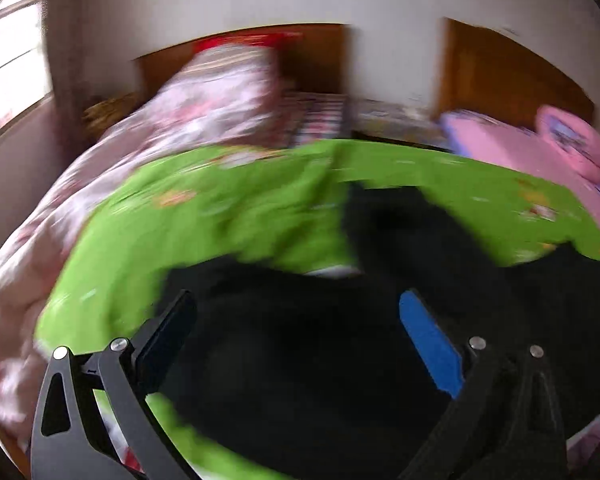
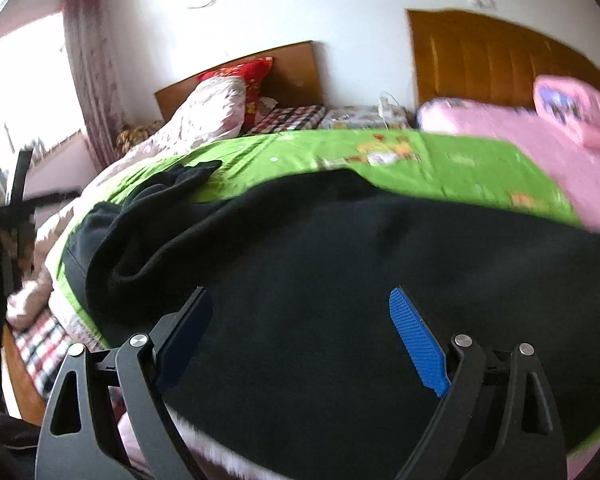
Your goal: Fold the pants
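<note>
Black pants (image 2: 320, 264) lie bunched on green bed sheet (image 2: 440, 160). Left hand-held gripper (image 1: 296, 344) wide apart, empty. Right hand-held gripper (image 2: 300, 336) apart, empty, above pants. You smooth cloth flat first, then pinch edge.

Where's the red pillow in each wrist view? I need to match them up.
Left wrist: red pillow, upper middle, blurred, against the wooden headboard.
Right wrist: red pillow, upper left of centre, behind the floral quilt.
Shared landmark: green sheet under the black pants.
</note>
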The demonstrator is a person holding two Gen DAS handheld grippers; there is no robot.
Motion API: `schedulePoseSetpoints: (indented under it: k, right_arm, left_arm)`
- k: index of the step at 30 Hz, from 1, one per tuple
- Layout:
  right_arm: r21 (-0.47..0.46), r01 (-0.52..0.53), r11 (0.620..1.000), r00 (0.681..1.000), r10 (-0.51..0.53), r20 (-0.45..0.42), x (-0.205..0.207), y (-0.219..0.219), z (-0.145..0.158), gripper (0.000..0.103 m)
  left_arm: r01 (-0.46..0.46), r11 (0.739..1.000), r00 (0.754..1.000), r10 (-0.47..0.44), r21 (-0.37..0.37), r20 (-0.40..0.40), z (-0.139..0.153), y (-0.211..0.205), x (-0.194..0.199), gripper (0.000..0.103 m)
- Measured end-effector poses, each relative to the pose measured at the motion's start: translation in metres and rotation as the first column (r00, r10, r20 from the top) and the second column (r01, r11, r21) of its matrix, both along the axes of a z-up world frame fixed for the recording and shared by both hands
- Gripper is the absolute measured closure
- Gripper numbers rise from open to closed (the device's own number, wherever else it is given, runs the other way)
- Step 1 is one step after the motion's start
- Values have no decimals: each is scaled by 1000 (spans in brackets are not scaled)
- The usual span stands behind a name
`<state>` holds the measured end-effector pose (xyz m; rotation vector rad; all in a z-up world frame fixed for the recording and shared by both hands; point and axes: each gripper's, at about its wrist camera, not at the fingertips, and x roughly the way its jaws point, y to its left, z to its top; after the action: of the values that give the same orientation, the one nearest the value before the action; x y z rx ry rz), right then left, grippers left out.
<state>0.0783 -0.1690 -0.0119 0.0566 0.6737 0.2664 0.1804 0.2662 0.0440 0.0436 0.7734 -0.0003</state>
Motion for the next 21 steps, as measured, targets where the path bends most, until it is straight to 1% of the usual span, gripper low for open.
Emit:
schedulePoseSetpoints:
  k: [2, 3, 4, 5, 6, 7, 8, 9, 10, 11, 12, 13, 14, 15, 16, 17, 18, 19, 21]
  right_arm:
    - [-56, -9, 998, 1000, 9, -7, 13, 10, 2, 15]
    - [-67, -13, 998, 1000, 12, -11, 16, 11, 1, 15]
    - [-85, -16, 996, 1000, 14, -25, 22, 13, -2, 15]
    - [-93, -15, 996, 999, 11, -38, 26, 14, -4, 15]
    - [-91, -12, 996, 999, 8, -45, 28, 13, -6, 15]
    - [-76, -11, 997, 999, 7, -51, 29, 11, -8, 15]
    - [-58, -11, 998, 998, 8, -55, 29, 8, -9, 15]
    - [-49, -8, 999, 998, 6, -55, 28, 6, -9, 15]
    - [-37, -2, 999, 999, 0, -52, 26, 3, -9, 15]
    - [-29, 3, 1000, 999, -4, -50, 25, 1, -9, 15]
    - [-15, 10, 1000, 999, -10, -45, 22, -4, -9, 15]
    - [-7, 13, 1000, 999, -13, -42, 21, -7, -9, 15]
    - [-2, 16, 1000, 999, -16, -41, 21, -9, -10, 15]
    - [1, 20, 1000, 999, -20, -41, 20, -11, -10, 15]
    - [5, 24, 1000, 999, -24, -41, 20, -14, -11, 15]
    - [15, 26, 1000, 999, -26, -40, 19, -16, -12, 15]
    - [22, 26, 999, 999, -26, -38, 17, -17, -12, 15]
    - [35, 24, 999, 999, -23, -36, 16, -19, -12, 15]
    - [49, 20, 999, 999, -18, -37, 16, -19, -13, 15]
  left_arm:
    - [88, 996, 995, -88, 10, -44, -3, -54, 21, 2]
    - [133, 991, 989, -131, 19, -70, -8, -77, 31, 2]
    - [177, 984, 979, -173, 31, -109, -13, -103, 42, 2]
    - [222, 974, 962, -212, 44, -170, -23, -132, 55, 2]
    - [245, 968, 951, -227, 60, -210, -31, -149, 63, 5]
    - [242, 966, 944, -211, 96, -255, -40, -167, 74, 8]
    - [233, 962, 940, -185, 144, -288, -49, -179, 84, 15]
    - [218, 959, 935, -151, 183, -322, -59, -186, 94, 28]
    - [198, 957, 922, -108, 214, -373, -74, -187, 106, 38]
    - [193, 958, 912, -95, 214, -398, -84, -187, 114, 47]
    - [191, 964, 917, -108, 185, -384, -84, -182, 116, 52]
    - [200, 970, 913, -132, 142, -386, -82, -177, 116, 59]
    - [194, 971, 925, -133, 141, -355, -77, -173, 112, 96]
    - [167, 973, 944, -112, 157, -310, -71, -162, 105, 94]
    - [142, 981, 969, -110, 135, -223, -57, -150, 93, 95]
    - [131, 988, 981, -117, 84, -155, -45, -139, 79, 95]
    - [81, 996, 993, -77, 37, -94, -33, -122, 62, 95]
    - [39, 999, 998, -39, -15, -38, -24, -105, 42, 95]
    - [-16, 993, 999, 20, -116, 30, -15, -74, 5, 95]
